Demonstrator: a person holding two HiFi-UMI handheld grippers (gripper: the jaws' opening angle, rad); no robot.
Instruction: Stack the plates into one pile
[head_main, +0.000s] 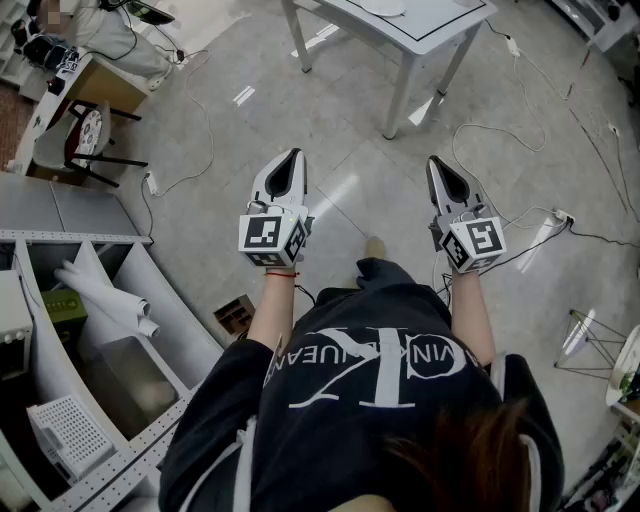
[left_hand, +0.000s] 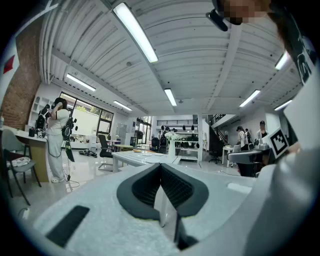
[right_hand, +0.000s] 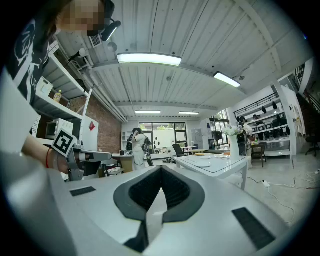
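Our left gripper (head_main: 292, 160) and right gripper (head_main: 437, 165) are both clenched on nothing, well apart from the plates (right_hand: 204, 163) on the white table (right_hand: 225, 167) ahead. We should step close, then spread the jaws before reaching for a rim.

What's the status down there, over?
Left gripper and right gripper shut, empty, level. Plates untouched on white table ahead. Cables trail across the floor near it.

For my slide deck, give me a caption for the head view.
Person holds left tongs and right tongs shut and empty, facing a white table.
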